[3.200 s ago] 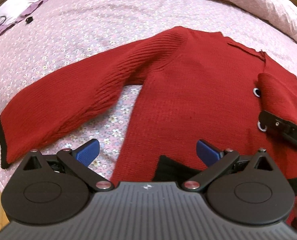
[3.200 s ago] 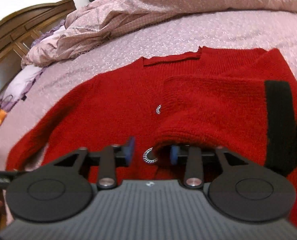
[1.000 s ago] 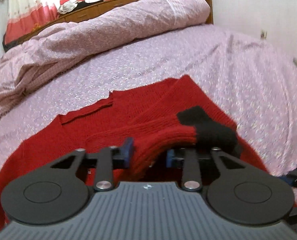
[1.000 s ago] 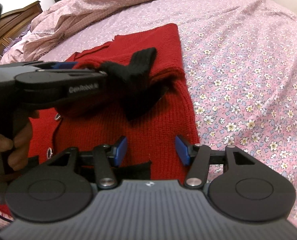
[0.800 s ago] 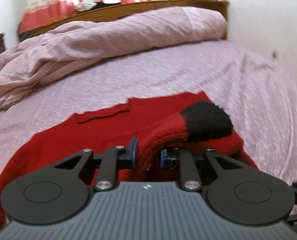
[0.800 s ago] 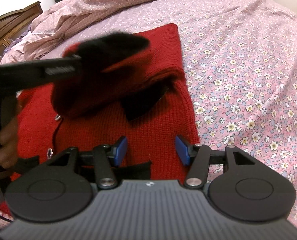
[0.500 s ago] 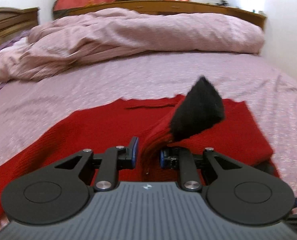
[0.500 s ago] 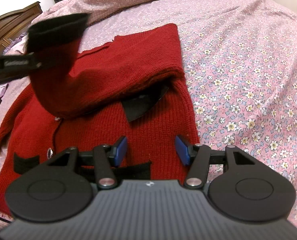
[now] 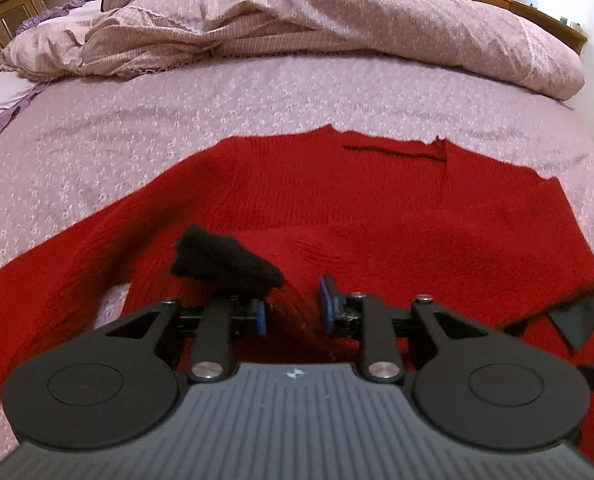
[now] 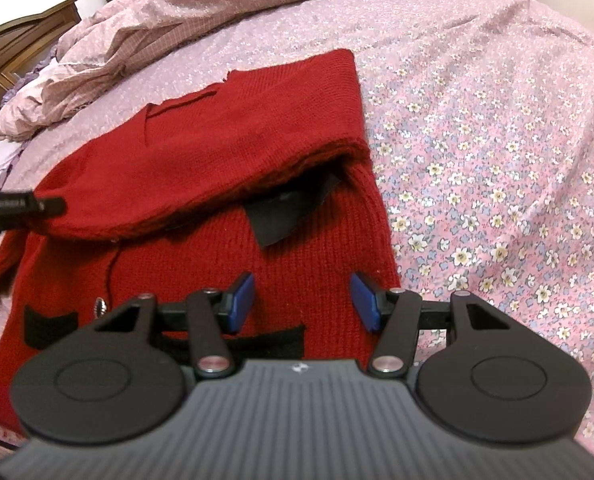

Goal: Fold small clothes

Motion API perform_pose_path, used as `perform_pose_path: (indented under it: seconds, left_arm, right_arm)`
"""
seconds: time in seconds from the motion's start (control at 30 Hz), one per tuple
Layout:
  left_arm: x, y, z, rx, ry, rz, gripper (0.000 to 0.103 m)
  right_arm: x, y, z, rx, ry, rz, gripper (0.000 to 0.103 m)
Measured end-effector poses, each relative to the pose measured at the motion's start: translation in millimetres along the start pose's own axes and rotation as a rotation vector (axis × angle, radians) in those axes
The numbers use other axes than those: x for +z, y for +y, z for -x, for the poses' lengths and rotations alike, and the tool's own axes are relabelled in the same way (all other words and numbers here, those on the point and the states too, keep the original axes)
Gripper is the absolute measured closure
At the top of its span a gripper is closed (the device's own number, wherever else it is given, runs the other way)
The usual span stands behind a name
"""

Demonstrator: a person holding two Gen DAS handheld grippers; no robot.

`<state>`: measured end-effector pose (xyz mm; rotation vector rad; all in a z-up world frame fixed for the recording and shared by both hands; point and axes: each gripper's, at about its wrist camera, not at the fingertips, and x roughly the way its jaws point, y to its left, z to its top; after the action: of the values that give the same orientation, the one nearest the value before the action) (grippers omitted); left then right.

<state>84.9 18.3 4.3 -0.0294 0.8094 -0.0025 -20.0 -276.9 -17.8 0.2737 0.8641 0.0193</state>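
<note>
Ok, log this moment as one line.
left claw: shut on sleeve | right claw: open, over sweater | bed

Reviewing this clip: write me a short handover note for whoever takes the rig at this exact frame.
Left gripper: closed around the red sleeve just behind its black cuff, holding it over the cardigan's chest.
Right gripper: open, holding nothing, hovering over the lower right part of the red cardigan.
Cardigan lies front-up on the floral bedsheet. Its right side is already folded inward, with a black label peeking out beneath the fold. The other sleeve lies stretched out to the left.
Left to do: lay down the held sleeve, bring in the outstretched one, then fold the body.
</note>
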Motion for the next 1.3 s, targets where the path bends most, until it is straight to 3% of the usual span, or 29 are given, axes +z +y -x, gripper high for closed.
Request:
perform_pose_path:
  seconds: [0.13, 0.3, 0.53, 0.77, 0.93, 1.07, 1.17, 1.3]
  left_arm:
    - [-12, 11, 8, 0.004, 0.011, 0.001, 0.052]
    - [-18, 38, 18, -0.018, 0.008, 0.071, 0.049]
    - [-9, 61, 8, -0.026, -0.027, 0.124, 0.049]
    - [-1, 66, -38, -0.02, 0.037, 0.143, 0.05]
    - [0, 56, -41, -0.025, 0.009, 0.073, 0.065]
    - [2, 60, -46, -0.032, 0.006, 0.094, 0.064]
    - [3, 62, -49, -0.022, 0.0, 0.113, 0.057]
    - [6, 54, -51, 0.007, -0.001, 0.056, 0.056]
  right_arm:
    - [9, 4, 4, 0.015, -0.015, 0.019, 0.046]
    - [22, 14, 1, 0.013, -0.034, 0.06, 0.046]
    - [41, 30, -7, 0.018, -0.06, 0.11, 0.046]
    - [52, 39, -24, 0.012, -0.051, 0.117, 0.047]
    - [52, 40, -33, -0.009, -0.042, 0.12, 0.047]
    - [52, 39, -37, -0.017, -0.043, 0.105, 0.047]
    - [55, 40, -38, -0.016, -0.056, 0.111, 0.047]
    - [59, 41, -43, -0.024, -0.056, 0.115, 0.047]
